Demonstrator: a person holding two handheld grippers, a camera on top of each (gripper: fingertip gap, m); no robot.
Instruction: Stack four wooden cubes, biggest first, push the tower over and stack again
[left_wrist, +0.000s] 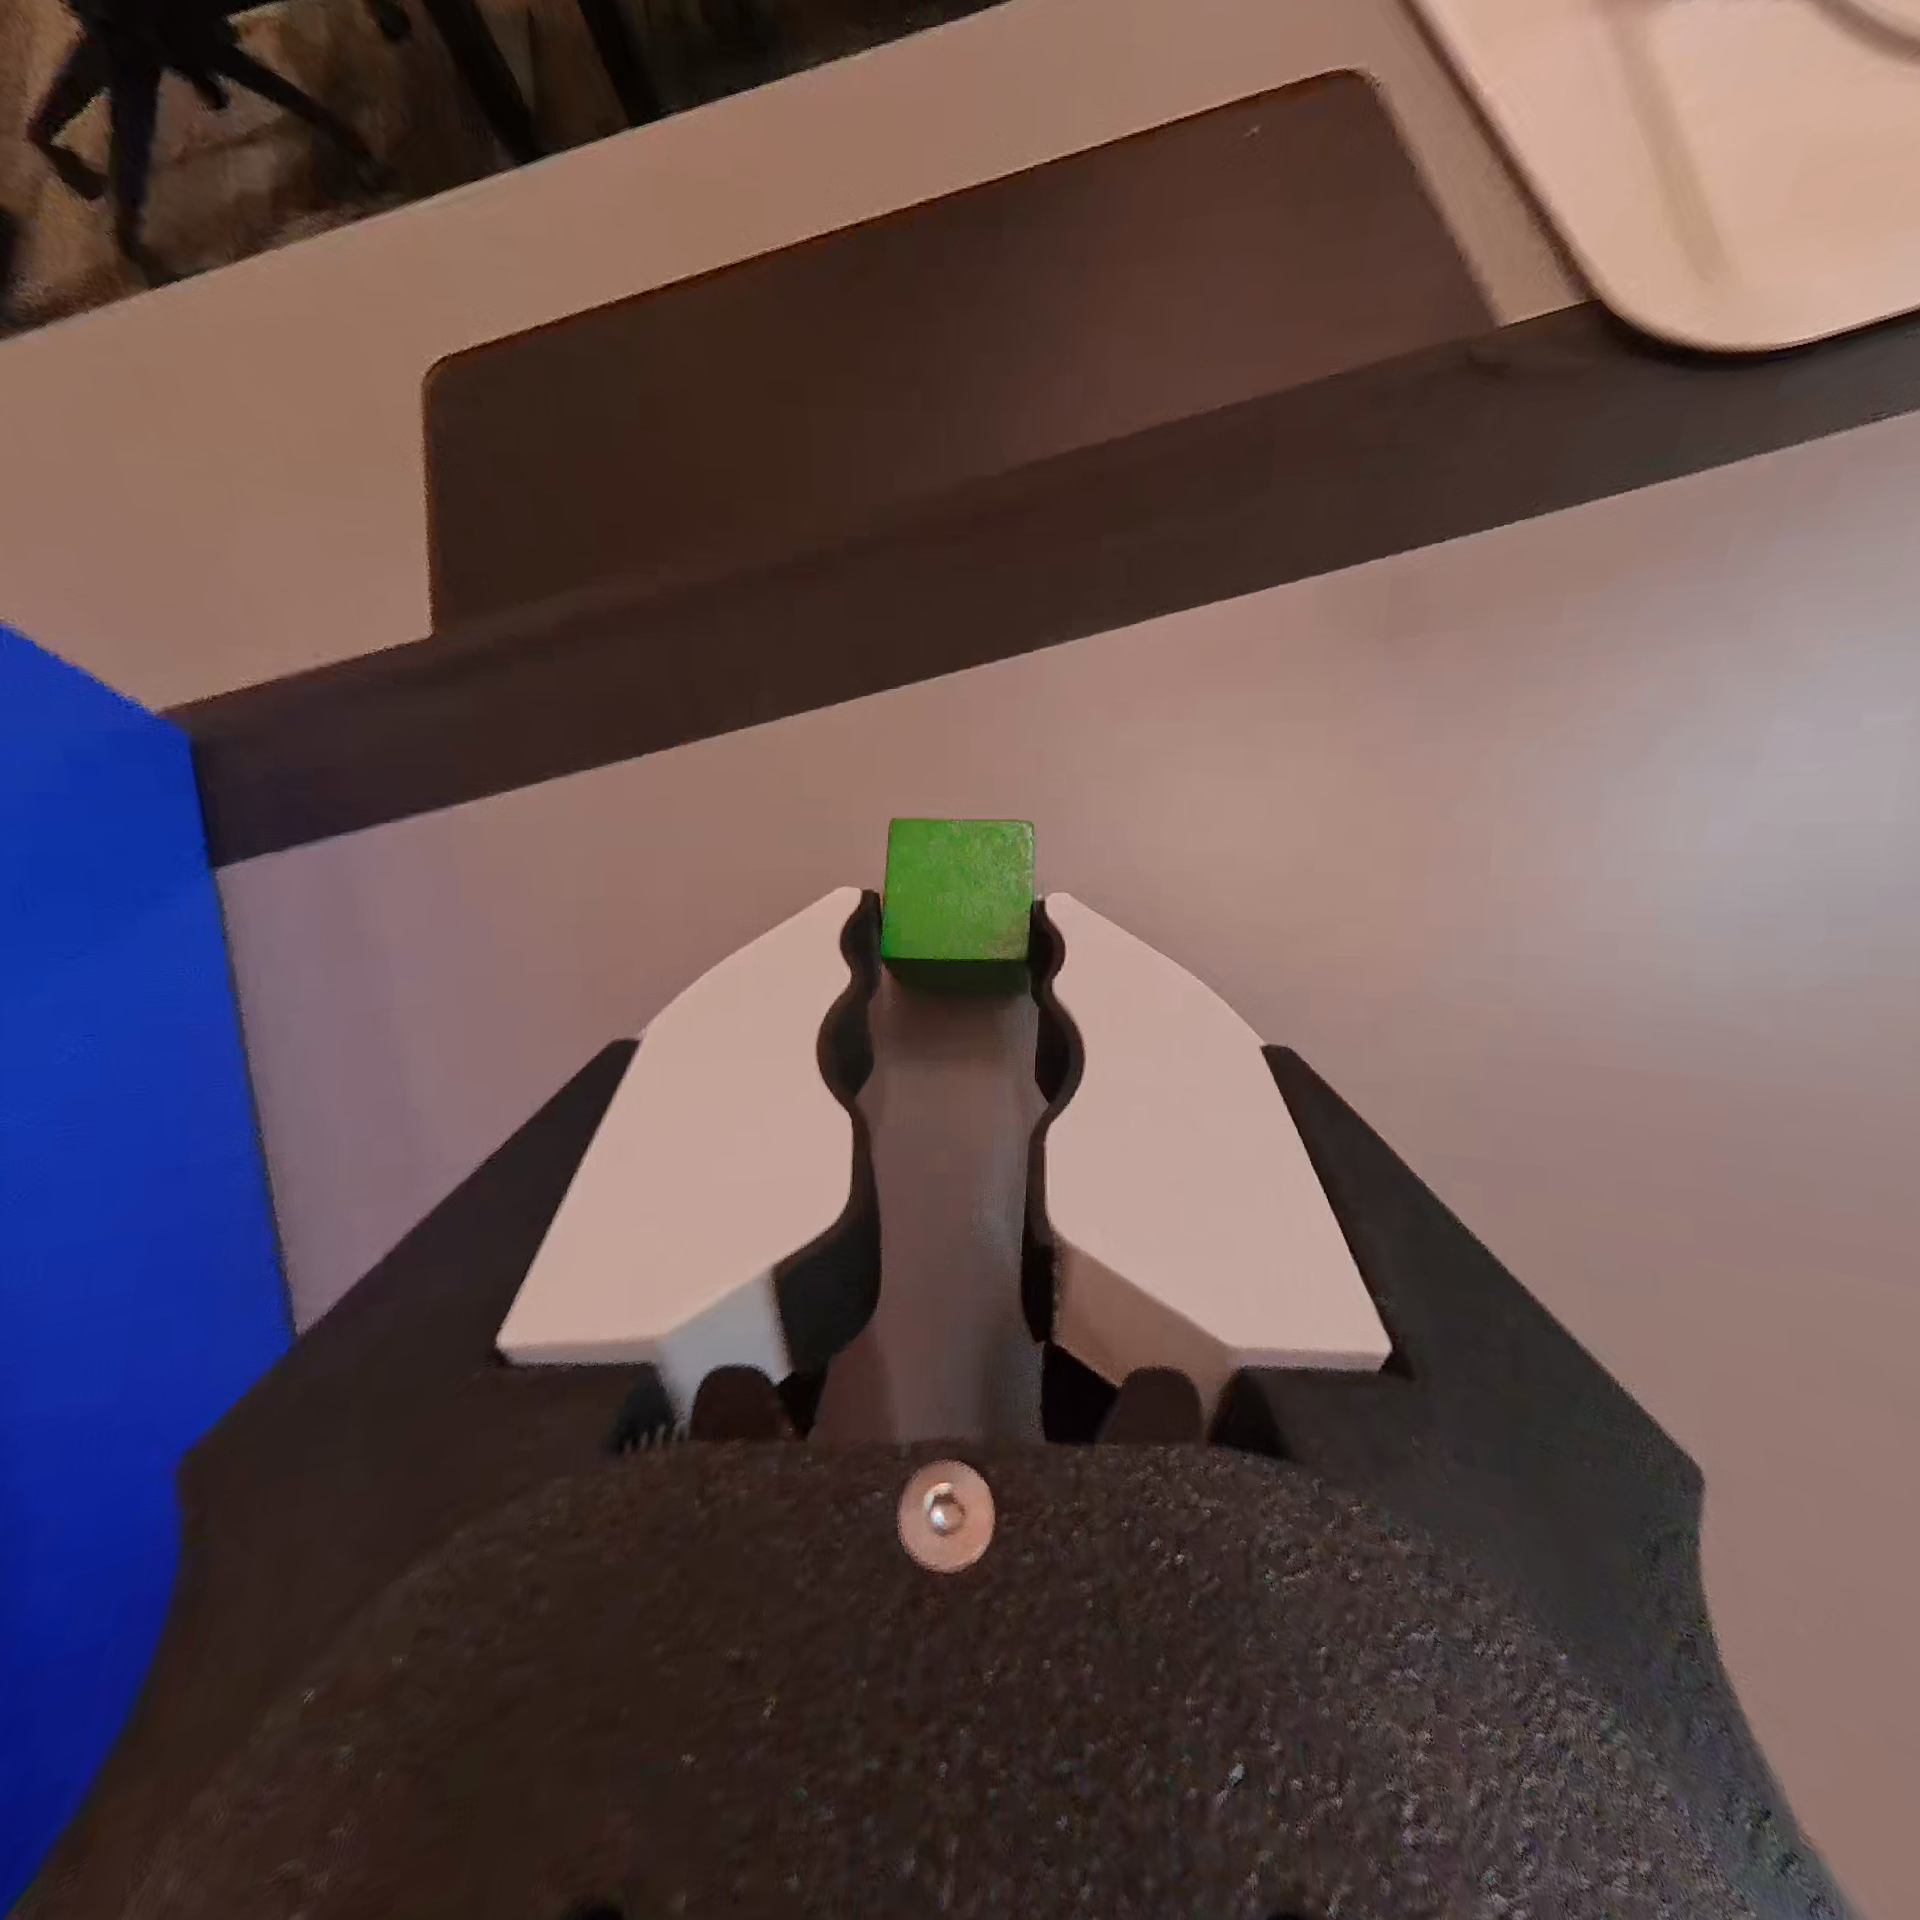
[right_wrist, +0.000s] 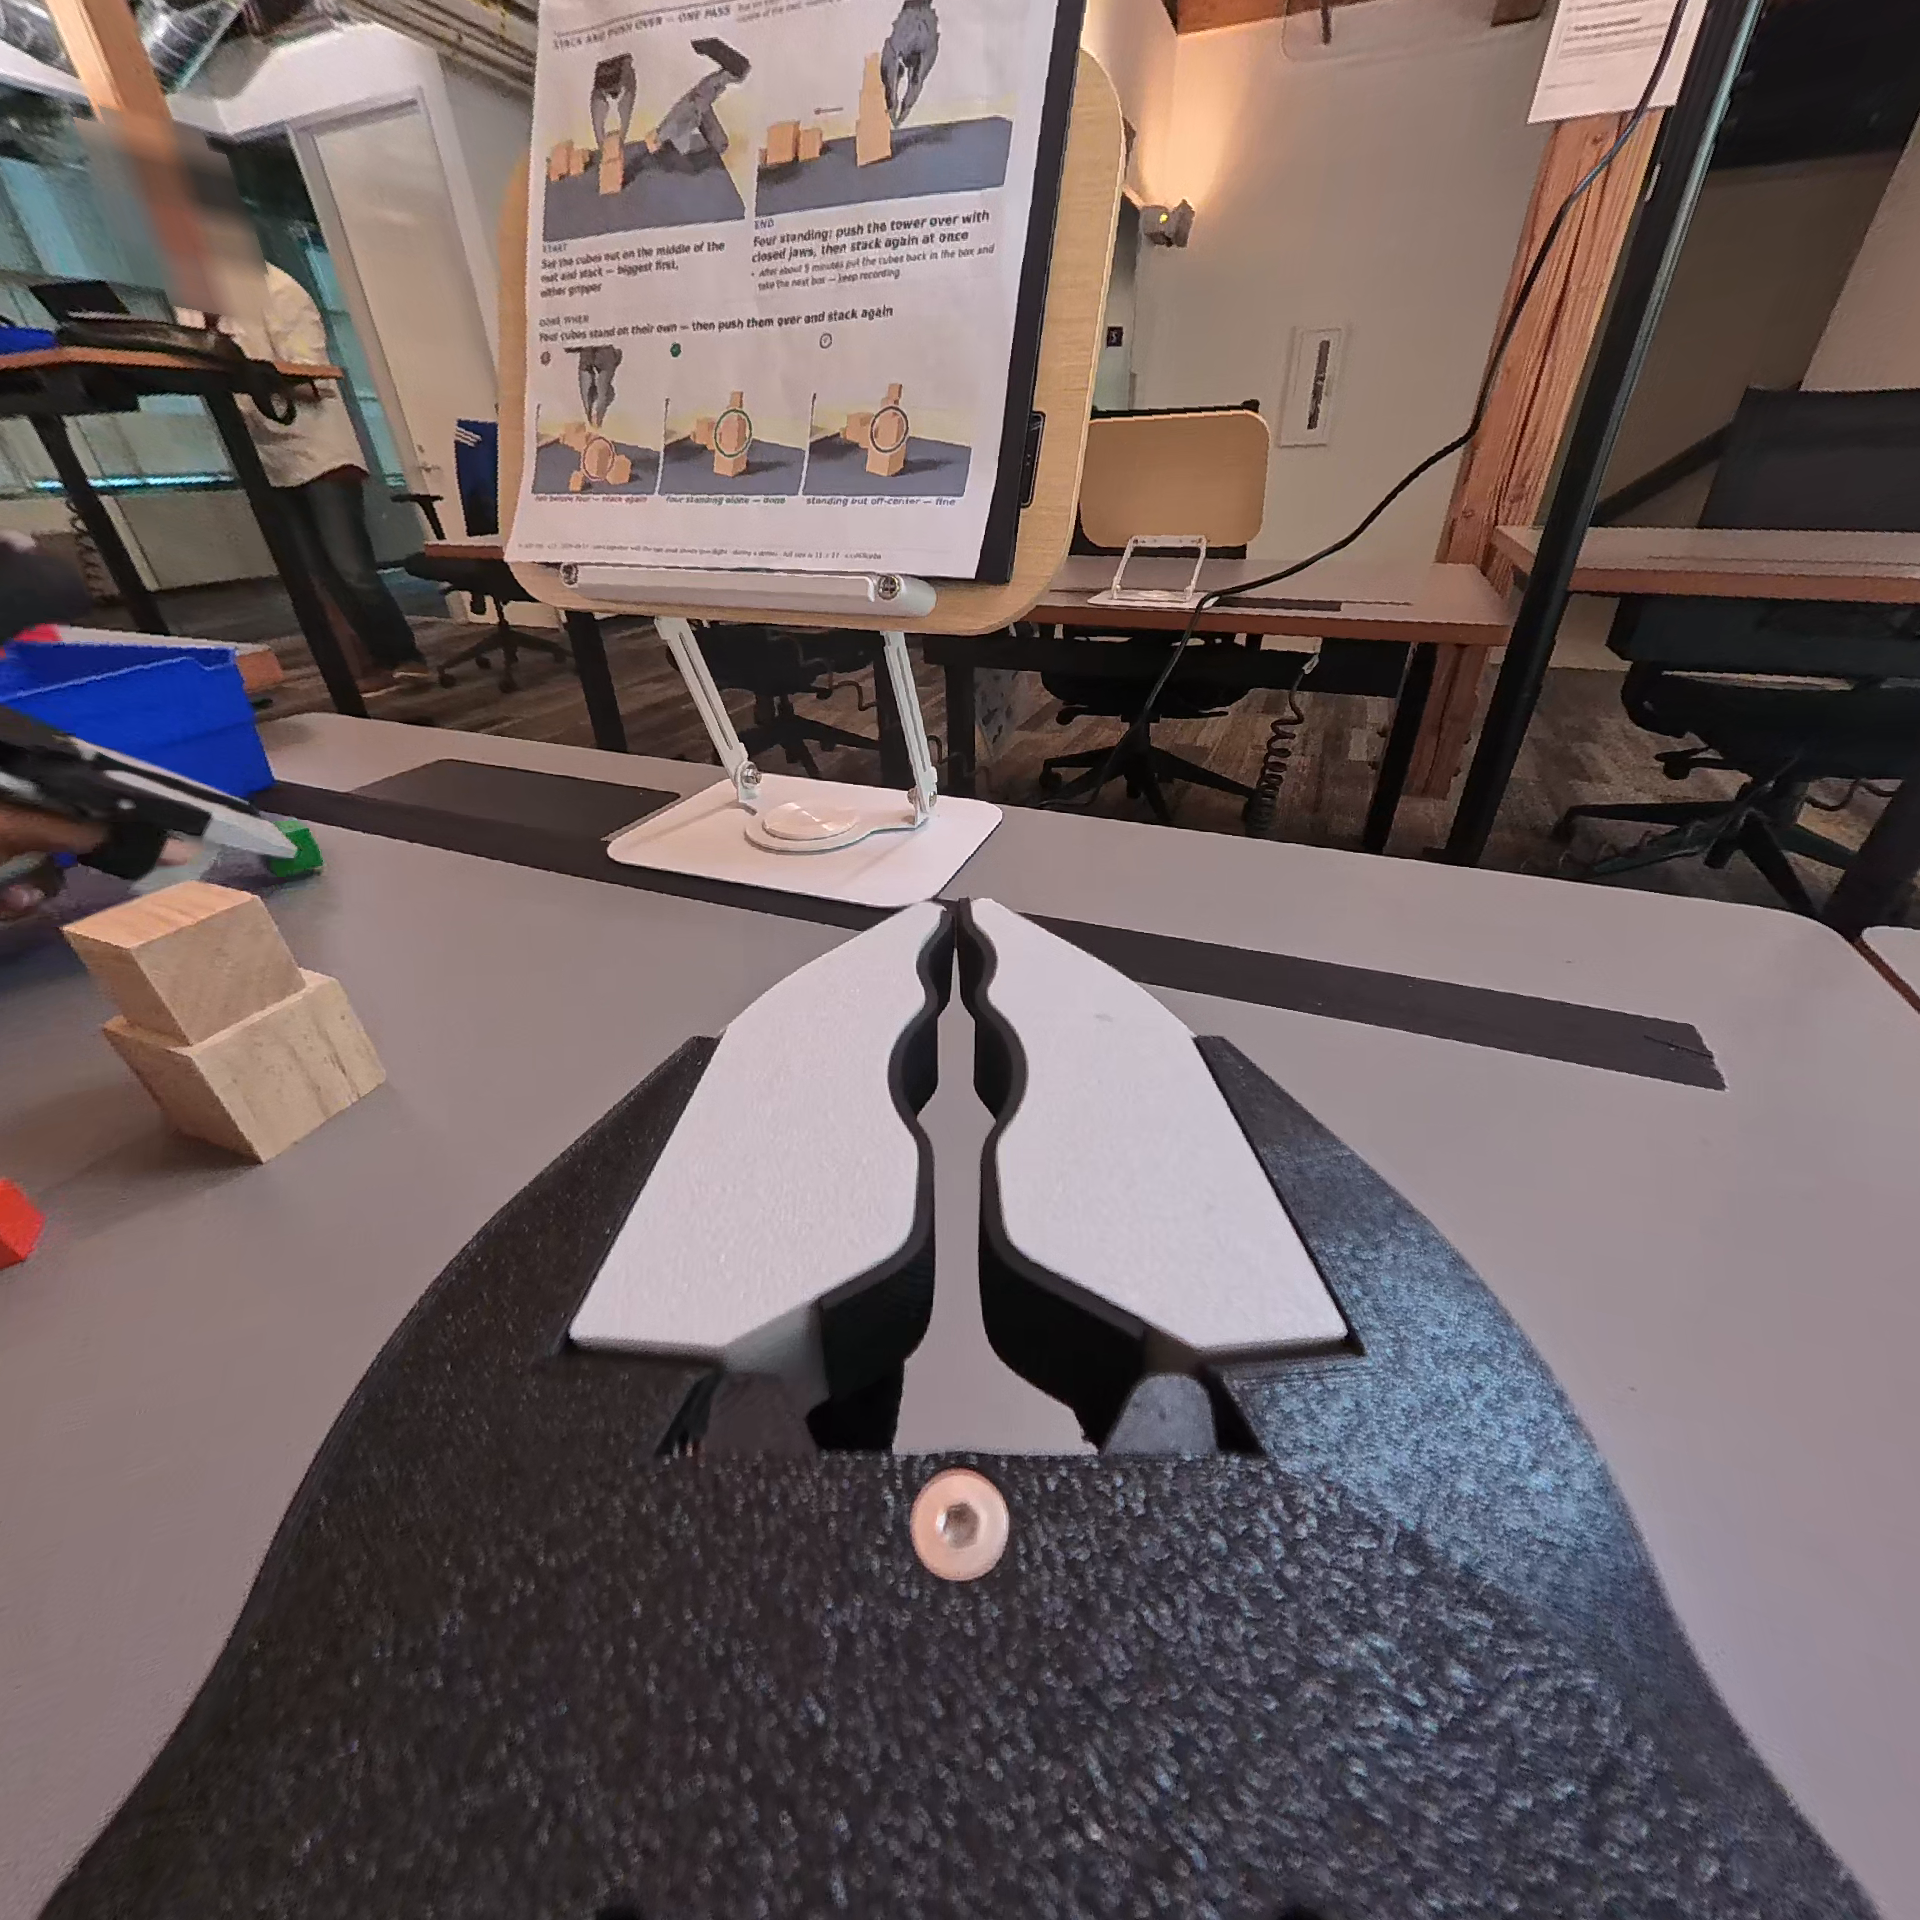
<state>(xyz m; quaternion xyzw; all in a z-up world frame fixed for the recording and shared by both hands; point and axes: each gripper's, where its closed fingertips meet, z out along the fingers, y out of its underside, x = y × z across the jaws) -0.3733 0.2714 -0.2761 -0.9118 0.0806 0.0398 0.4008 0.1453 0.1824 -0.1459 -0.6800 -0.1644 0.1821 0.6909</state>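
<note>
Grey matte tabletop (right_wrist: 1455, 1039), smooth, rounded corners, a black strip (right_wrist: 1351, 1003) running across it. Right gripper (right_wrist: 957, 914): grainy black printed body, white fingers with wavy black pads, tips closed together on nothing, low over the table. Left gripper (left_wrist: 956, 909): same build, pads pressed on both sides of a small green cube (left_wrist: 956, 888), matte painted faces, sharp edges, held at the very tips. Only the right wrist view shows the rest: two bare wooden cubes (right_wrist: 223, 1013) stacked, smaller one skewed on top, a red block (right_wrist: 16, 1226) at the left edge, and the left gripper coming in from the left with the green cube down near the table. Blue bin (right_wrist: 135, 696) beyond; in the left view just a flat blue wall. Farther back a white stand (right_wrist: 810, 831) carrying a wood-backed board with a printed sheet (right_wrist: 779, 281). Behind: open office, desks, black chairs, wood posts, plank floor, a person standing at a desk far left
</note>
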